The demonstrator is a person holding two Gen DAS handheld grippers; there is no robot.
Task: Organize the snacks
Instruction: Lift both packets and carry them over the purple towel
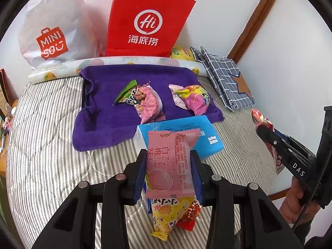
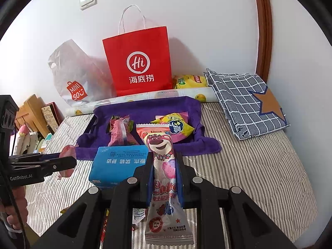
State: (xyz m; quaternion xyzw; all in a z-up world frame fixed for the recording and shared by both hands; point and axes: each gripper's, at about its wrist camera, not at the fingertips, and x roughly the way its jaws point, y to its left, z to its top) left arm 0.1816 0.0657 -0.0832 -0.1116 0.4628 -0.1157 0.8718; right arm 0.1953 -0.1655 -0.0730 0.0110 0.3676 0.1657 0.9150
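Note:
My left gripper (image 1: 168, 153) is shut on a pink peach-flavour snack packet (image 1: 170, 164), held upright above the striped bed. Below it lie a yellow snack packet (image 1: 166, 215) and a red one (image 1: 189, 215). My right gripper (image 2: 165, 157) is shut on a long pink bear-print snack packet (image 2: 164, 178). Ahead, a purple towel (image 1: 116, 122) carries a pink and green packet (image 1: 143, 100) and a pink and yellow packet (image 1: 194, 98). A blue tissue pack (image 1: 182, 132) lies at the towel's near edge. From the right wrist view the left gripper (image 2: 68, 162) shows at the left.
A red paper bag (image 2: 138, 66) and a white plastic shopping bag (image 2: 72, 78) stand against the wall behind a rolled mat (image 1: 116, 64). A folded checked cloth (image 2: 249, 101) lies at the right, a yellow chip bag (image 2: 187, 82) beside it. A hand (image 1: 296, 199) holds the right gripper's handle.

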